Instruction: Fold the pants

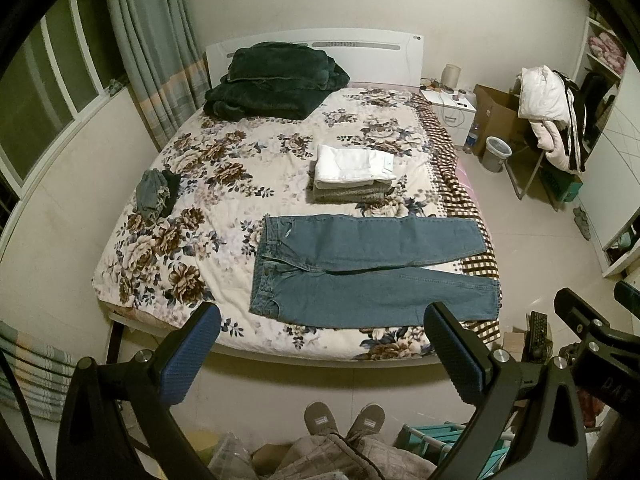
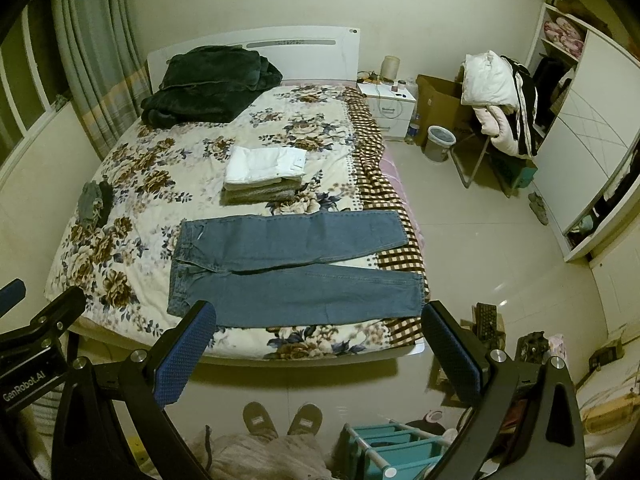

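Observation:
Blue jeans (image 1: 360,272) lie flat and unfolded across the near part of the bed, waistband to the left, both legs stretched right to the bed's edge; they also show in the right wrist view (image 2: 288,268). My left gripper (image 1: 320,320) is open and empty, held high above the floor in front of the bed's foot. My right gripper (image 2: 318,320) is open and empty too, beside the left one. Part of the right gripper (image 1: 592,320) shows in the left wrist view, and part of the left gripper (image 2: 44,320) in the right wrist view.
The bed (image 1: 200,208) has a floral cover. On it lie a stack of folded white and grey clothes (image 1: 352,172), a dark green blanket (image 1: 276,80) by the headboard and a small bundle of cloth (image 1: 156,192). A nightstand (image 1: 448,108), bin (image 1: 496,152) and loaded chair (image 1: 548,120) stand to the right.

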